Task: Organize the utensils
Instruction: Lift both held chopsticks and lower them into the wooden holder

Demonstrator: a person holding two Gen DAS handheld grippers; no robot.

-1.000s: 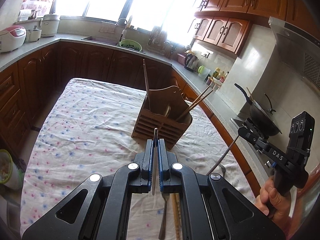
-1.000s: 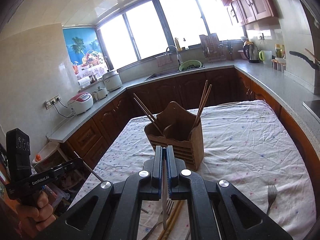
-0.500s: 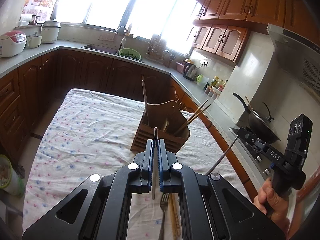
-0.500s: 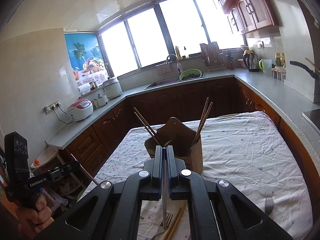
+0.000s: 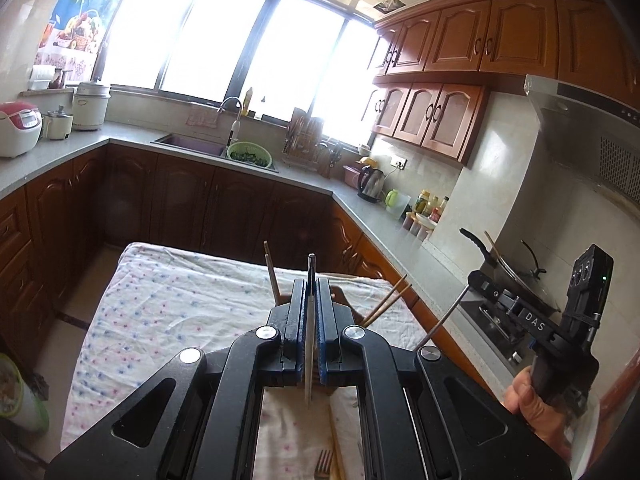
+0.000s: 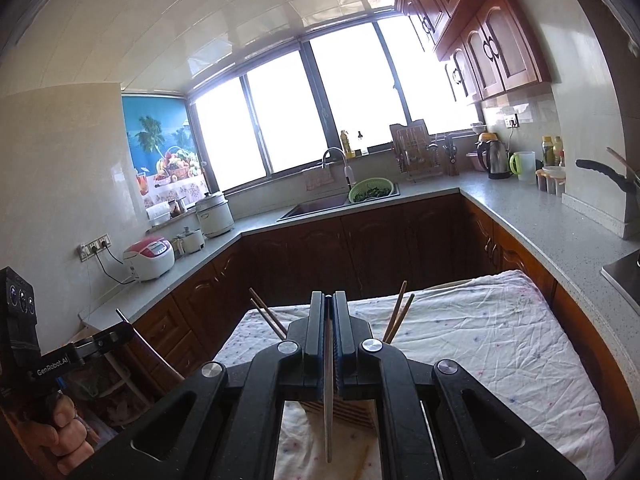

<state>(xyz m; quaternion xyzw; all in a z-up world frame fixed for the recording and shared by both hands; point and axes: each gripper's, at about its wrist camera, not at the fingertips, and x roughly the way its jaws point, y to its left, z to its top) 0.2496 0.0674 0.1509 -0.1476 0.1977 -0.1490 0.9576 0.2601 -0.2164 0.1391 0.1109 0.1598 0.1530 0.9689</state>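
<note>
your left gripper (image 5: 311, 280), matte black with blue ribbed pads, is clamped on a thin flat steel utensil handle (image 5: 309, 336) that stands on edge between the jaws and juts past the tips; your right gripper (image 6: 329, 300) pinches a second slim steel utensil handle (image 6: 329, 392) the same way, its lower end hanging toward the cloth; which utensils these are cannot be told, since only the narrow handles show; the slatted brown wooden utensil holder (image 6: 352, 414) sits on the table straight ahead, mostly hidden behind both grippers, with thin round wooden chopsticks (image 6: 396, 314) leaning out of its right side and another wooden pair (image 6: 266, 318) slanting from its left; the table wears a crumpled white cloth with small pink and blue flowers (image 5: 168, 300), soft and wrinkled, its far edge rounded; a steel fork (image 5: 324, 466) and a pale wooden stick (image 5: 336, 440) lie flat on the cloth beneath your left gripper; broad bare cloth lies to the left of the holder and to its right in the right wrist view; dark carved wooden cabinets (image 5: 240, 216) under a speckled grey counter (image 6: 540, 220) ring the table, with a floor gap between them; each view shows the other hand wrapped around its black gripper handle, held well apart at the frame's side.
</note>
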